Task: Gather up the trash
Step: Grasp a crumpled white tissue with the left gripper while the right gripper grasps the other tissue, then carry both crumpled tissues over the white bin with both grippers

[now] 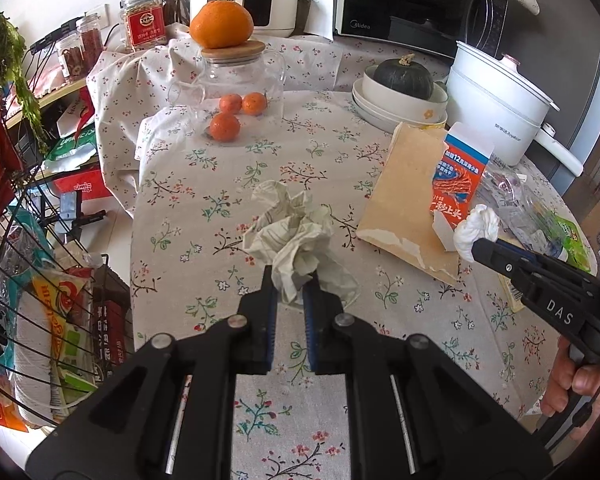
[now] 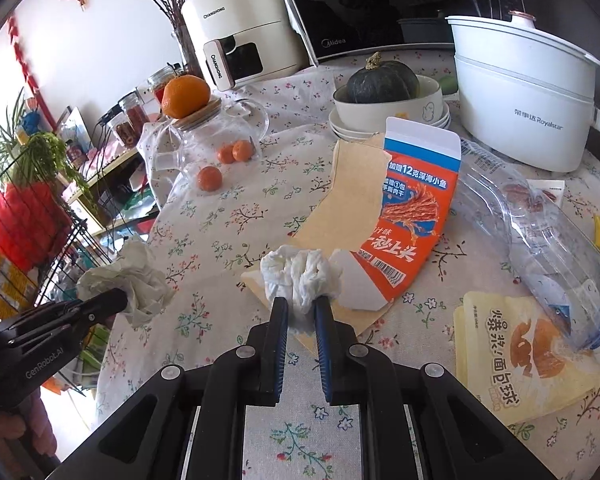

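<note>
Mid-collection, both grippers loaded. Left gripper [image 1: 290,292] pinched narrow on a crumpled printed paper ball [image 1: 288,236] bulging just ahead of its jaws; right gripper [image 2: 301,312] likewise clamped on a white tissue wad [image 2: 300,276]. Next, probably: carry both to a bin, none in view. Orange snack carton [image 2: 412,216] and clear plastic bottle [image 2: 532,232] waiting beyond the right jaws.

White tissue wad [image 2: 300,276] pinched in right tool [image 2: 301,305] above floral tablecloth [image 2: 228,216].

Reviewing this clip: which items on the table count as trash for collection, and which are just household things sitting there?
Trash:
- crumpled paper, in left hand-held gripper
- white tissue wad, in right hand-held gripper
- torn orange carton
- crushed plastic bottle
- yellow snack bag

Not trash:
- oranges
- glass jar
- pumpkin in bowl
- white pot
- microwave
</note>
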A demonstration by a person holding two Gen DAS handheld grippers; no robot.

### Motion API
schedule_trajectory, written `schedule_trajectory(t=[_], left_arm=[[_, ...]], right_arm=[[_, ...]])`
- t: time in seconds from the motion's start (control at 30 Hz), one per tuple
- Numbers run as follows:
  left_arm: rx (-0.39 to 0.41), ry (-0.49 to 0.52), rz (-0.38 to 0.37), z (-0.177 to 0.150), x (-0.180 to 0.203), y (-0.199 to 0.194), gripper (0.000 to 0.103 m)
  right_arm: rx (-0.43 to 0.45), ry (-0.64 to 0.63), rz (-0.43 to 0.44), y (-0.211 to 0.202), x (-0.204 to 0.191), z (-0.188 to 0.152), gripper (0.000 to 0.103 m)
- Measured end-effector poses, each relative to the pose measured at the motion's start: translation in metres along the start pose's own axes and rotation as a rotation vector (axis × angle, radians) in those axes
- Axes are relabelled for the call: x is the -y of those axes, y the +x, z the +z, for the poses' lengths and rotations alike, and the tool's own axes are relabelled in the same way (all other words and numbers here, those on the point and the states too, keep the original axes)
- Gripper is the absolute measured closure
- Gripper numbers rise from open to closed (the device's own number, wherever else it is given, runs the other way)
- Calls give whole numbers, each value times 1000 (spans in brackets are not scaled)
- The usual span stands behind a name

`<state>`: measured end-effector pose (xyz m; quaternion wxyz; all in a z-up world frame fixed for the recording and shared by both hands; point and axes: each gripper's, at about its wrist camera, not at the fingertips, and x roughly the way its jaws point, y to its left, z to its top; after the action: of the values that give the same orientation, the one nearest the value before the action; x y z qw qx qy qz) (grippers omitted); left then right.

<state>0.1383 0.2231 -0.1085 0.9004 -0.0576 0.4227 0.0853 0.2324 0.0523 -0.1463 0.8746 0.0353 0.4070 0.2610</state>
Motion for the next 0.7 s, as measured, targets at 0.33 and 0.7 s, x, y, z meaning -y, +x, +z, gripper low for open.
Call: schedule_trajectory(t=[0.33, 0.7], left_arm=[[19, 36, -57, 6, 42, -8, 90], [35, 94, -144, 5, 108, -22, 90]], right_arm=[[32, 12, -57, -42, 29, 2, 89], [73, 56, -140, -102, 78, -3, 89]])
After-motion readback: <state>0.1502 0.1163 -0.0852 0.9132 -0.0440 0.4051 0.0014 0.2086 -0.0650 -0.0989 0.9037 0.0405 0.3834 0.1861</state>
